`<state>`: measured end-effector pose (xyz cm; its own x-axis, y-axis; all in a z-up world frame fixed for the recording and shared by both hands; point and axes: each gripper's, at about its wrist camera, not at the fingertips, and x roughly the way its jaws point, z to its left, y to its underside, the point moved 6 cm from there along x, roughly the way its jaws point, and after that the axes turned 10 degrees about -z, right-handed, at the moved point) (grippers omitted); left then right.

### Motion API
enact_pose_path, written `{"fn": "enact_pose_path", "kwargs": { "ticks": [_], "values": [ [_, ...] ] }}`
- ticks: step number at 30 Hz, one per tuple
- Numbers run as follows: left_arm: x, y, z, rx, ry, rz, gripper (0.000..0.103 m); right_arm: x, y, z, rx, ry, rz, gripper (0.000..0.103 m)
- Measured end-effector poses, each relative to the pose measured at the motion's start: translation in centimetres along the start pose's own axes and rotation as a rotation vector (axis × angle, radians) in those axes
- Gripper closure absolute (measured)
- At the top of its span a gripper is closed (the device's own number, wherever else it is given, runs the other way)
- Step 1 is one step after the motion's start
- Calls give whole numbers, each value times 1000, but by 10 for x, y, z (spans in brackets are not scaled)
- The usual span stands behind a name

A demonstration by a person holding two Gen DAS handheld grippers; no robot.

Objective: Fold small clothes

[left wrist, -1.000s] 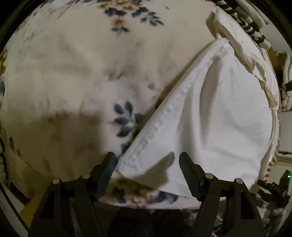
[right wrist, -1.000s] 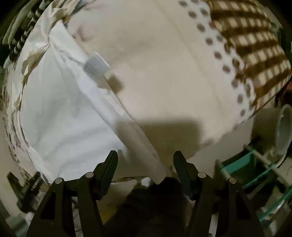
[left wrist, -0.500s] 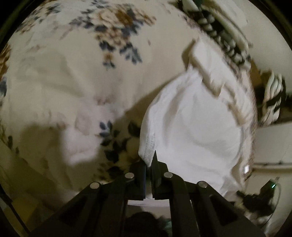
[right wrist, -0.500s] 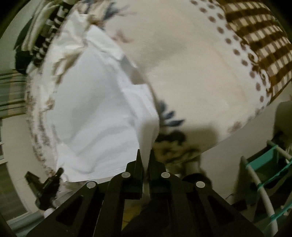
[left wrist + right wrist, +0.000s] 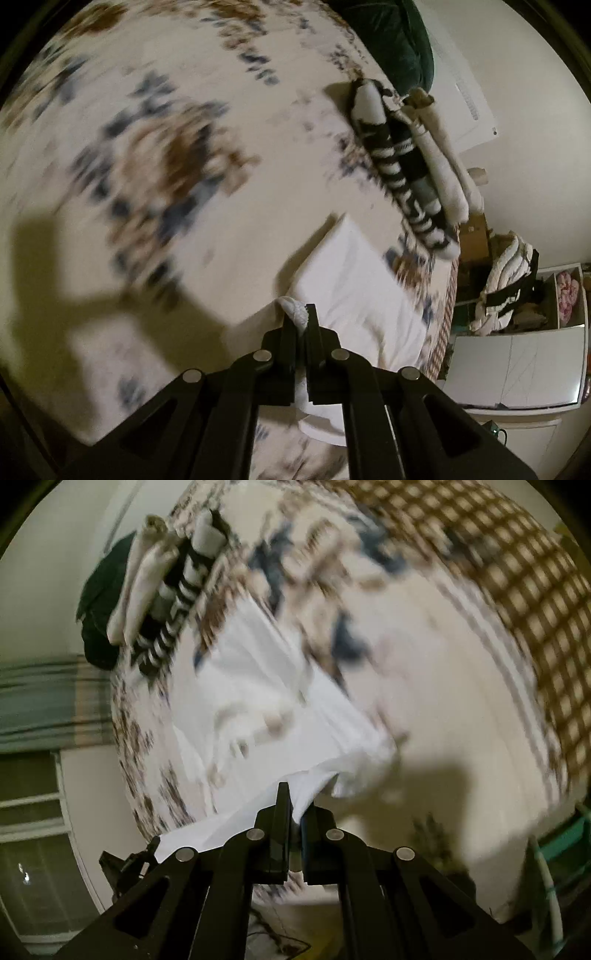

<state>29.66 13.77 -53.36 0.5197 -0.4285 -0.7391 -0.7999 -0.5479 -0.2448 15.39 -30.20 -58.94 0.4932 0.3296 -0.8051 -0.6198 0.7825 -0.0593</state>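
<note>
I am pinching a corner of the white cotton garment [image 5: 354, 295] in my left hand-held gripper [image 5: 301, 317] and another in my right hand-held gripper [image 5: 295, 805], above the floral bedspread [image 5: 221, 221]. Only the right view is showing the brown checked border [image 5: 517, 590]; only the left, the white cabinet [image 5: 517, 369].

soft white cloth garment [image 5: 354, 295], matt floral blanket [image 5: 229, 122]
</note>
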Motion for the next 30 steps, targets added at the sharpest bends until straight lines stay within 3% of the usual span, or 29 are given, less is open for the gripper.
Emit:
{"fn": "enact_pose_path", "kwargs": {
  "ticks": [5,8,13,16,18,19,21,22,23,25,27,30],
  "values": [
    [62,-55,-42,51,-18,-25,101,42,-90,27,27,2,-53,98],
    [104,-74,-57,79,-55,-13,101,74,-126,34,34,27,-55,98],
    [155,-87,-63,131,-140,20,100,114,-162,32,76,25,-76,98],
    [170,-93,-53,59,-149,48,99,134,-178,24,153,-35,-83,98],
    [173,-97,-46,-2,-135,69,97,144,-184,18,200,-74,-73,92],
    [172,-99,-44,-20,-134,71,90,143,-186,15,212,-85,-79,87],
    [160,-103,-44,-22,-118,33,73,132,-188,14,206,-97,-129,42],
    [150,-103,-44,-21,-108,11,57,125,-187,16,191,-100,-152,40],
    [140,-101,-44,-18,-97,-5,51,117,-185,18,160,-90,-172,40],
    [119,-92,-46,13,-95,-40,51,102,-173,26,61,-35,-191,40],
    [99,-66,-52,102,-146,-55,51,95,-152,39,-84,51,-178,40],
    [94,-16,-71,280,-210,14,51,113,-108,63,-333,194,-81,40]
  ]
}}
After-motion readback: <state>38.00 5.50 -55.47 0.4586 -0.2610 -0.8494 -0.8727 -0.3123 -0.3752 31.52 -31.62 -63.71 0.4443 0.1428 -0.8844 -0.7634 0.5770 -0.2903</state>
